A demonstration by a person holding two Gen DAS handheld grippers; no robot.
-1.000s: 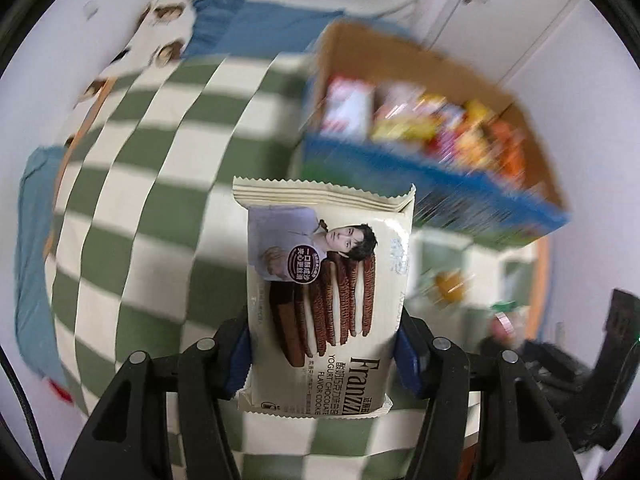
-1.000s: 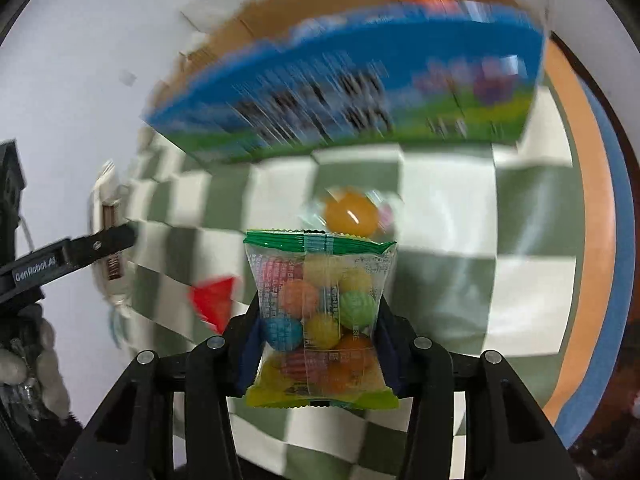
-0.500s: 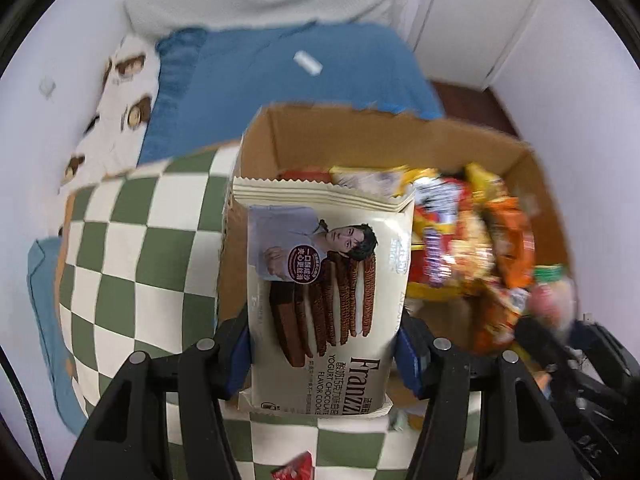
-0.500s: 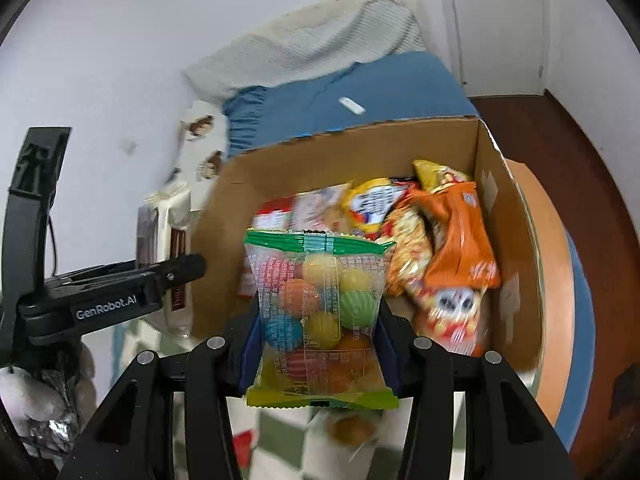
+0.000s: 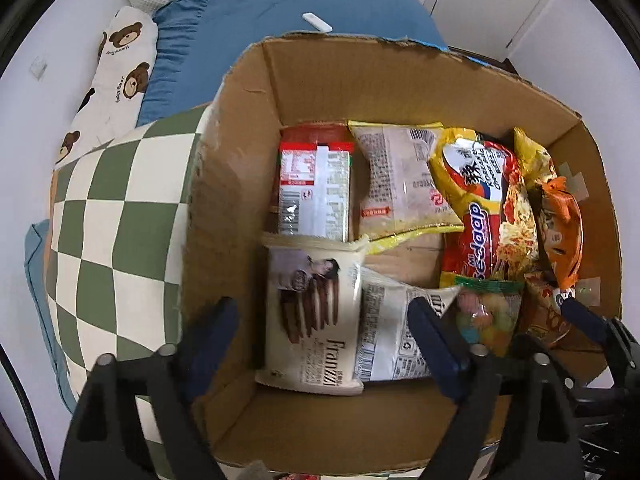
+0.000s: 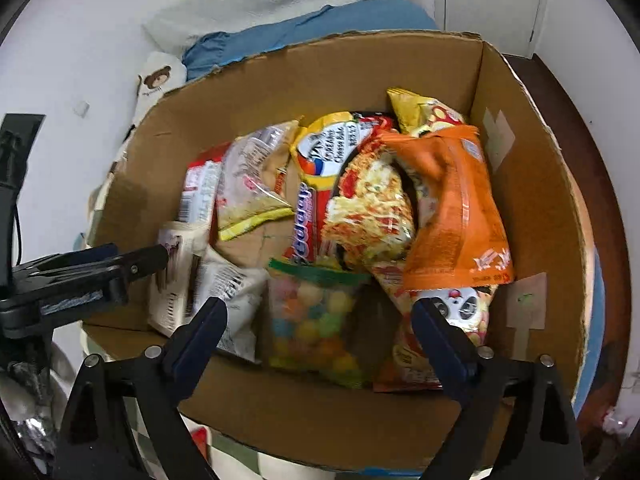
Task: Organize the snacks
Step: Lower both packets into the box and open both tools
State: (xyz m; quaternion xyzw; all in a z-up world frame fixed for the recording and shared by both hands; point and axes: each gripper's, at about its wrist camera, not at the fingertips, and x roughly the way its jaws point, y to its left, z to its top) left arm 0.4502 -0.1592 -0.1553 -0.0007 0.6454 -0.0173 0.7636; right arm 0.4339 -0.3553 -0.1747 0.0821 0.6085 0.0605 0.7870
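Both grippers hang over an open cardboard box (image 5: pixel 248 184) (image 6: pixel 532 208) full of snacks. My left gripper (image 5: pixel 324 320) has its jaws opening, and the cream Franzzi cookie pack (image 5: pixel 316 312) lies loose below them at the box's near left, blurred. My right gripper (image 6: pixel 318 320) also has its jaws opening; the clear bag of coloured candy balls (image 6: pixel 316 320) (image 5: pixel 486 314) rests free in the box beneath them. The pads of neither gripper touch a pack. In the right wrist view the left gripper's finger (image 6: pixel 100 270) reaches in from the left.
Noodle packs (image 5: pixel 484 216), an orange bag (image 6: pixel 452 216), a red-and-white carton (image 5: pixel 316 192) and other packets fill the box. It sits on a green-and-cream checked cushion (image 5: pixel 112 232). Behind are a blue pillow (image 5: pixel 248 32) and a bear-print pillow (image 5: pixel 120 68).
Both grippers moved from above the checked cushion to over the box. Their jaws have spread, letting the cookie pack and the candy bag drop into the box.
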